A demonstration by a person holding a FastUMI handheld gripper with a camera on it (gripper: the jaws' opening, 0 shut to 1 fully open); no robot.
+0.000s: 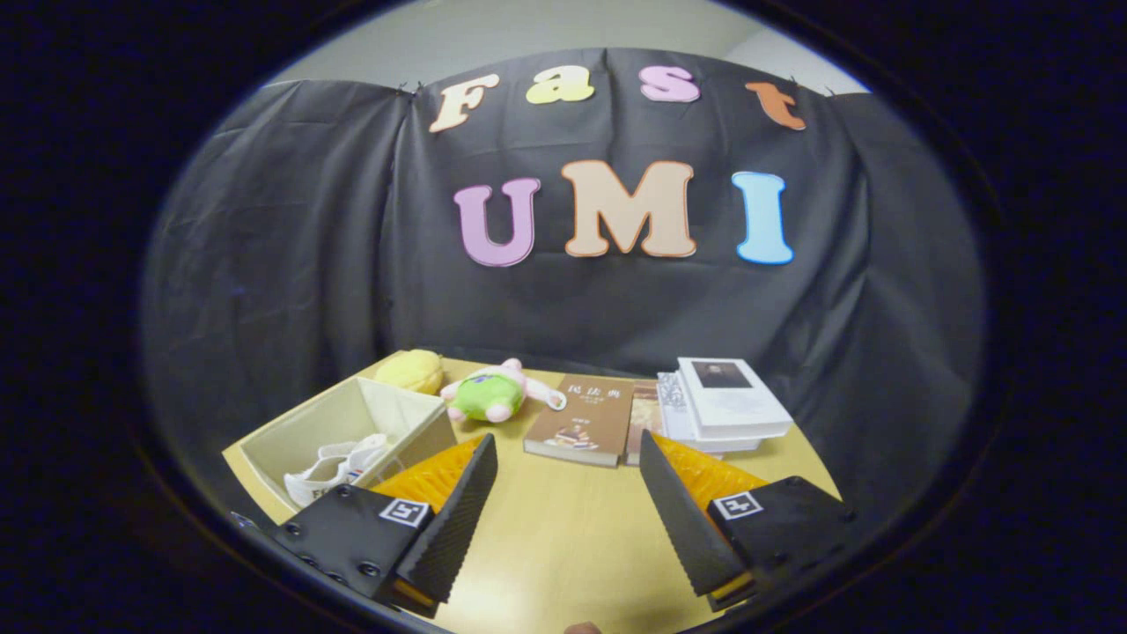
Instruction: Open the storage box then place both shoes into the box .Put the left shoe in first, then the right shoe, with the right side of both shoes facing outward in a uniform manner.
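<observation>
The storage box at the left stands open with white shoes inside; the gripper is wide open, holding nothing.

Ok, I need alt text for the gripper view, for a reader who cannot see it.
The tongs are open above a bare stretch of wooden table, holding nothing. Beside the left finger, an open beige storage box holds a white shoe. Beyond lie a yellow plush, a green-and-pink plush toy, a brown book and stacked white books.
</observation>
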